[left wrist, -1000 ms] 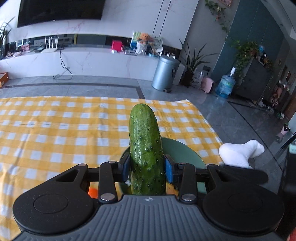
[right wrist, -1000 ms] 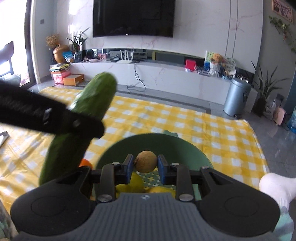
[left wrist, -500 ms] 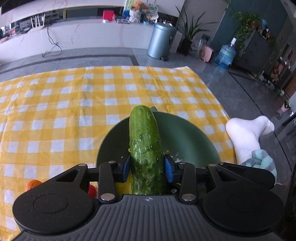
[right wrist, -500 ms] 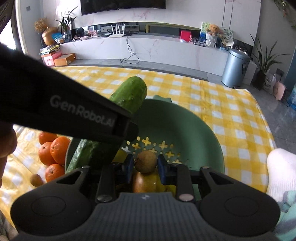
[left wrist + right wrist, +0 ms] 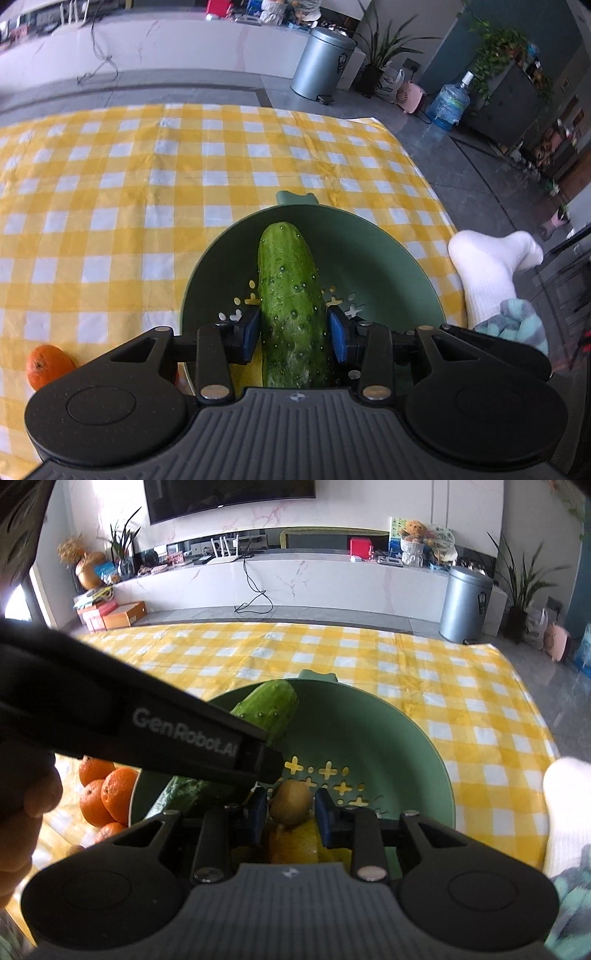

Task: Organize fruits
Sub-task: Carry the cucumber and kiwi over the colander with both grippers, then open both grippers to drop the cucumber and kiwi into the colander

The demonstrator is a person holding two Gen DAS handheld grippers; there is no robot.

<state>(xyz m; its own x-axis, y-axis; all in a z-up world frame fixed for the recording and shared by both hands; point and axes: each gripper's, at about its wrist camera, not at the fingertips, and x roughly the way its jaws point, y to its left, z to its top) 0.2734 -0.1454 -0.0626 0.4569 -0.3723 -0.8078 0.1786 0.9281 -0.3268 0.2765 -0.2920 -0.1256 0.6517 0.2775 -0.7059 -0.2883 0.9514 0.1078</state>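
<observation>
My left gripper (image 5: 293, 328) is shut on a bumpy green cucumber (image 5: 291, 295), whose tip points into a green colander bowl (image 5: 369, 251). In the right wrist view the same cucumber (image 5: 269, 709) slants across the bowl's (image 5: 369, 746) left side under the black left gripper body (image 5: 166, 734). My right gripper (image 5: 290, 808) is shut on a small brown kiwi (image 5: 290, 801) just above the bowl's bottom. A yellow fruit (image 5: 295, 845) lies in the bowl below the kiwi, partly hidden by the fingers.
Several oranges (image 5: 107, 794) lie on the yellow checked cloth (image 5: 406, 664) left of the bowl; one orange (image 5: 46, 365) shows in the left wrist view. A person's white-socked foot (image 5: 487, 266) rests at the cloth's right edge. A hand (image 5: 22, 812) is at far left.
Both grippers have tipped downward and sunk toward the bowl. The cucumber's tip now lies inside the bowl's rim, and the kiwi hangs low over the bowl's holes.
</observation>
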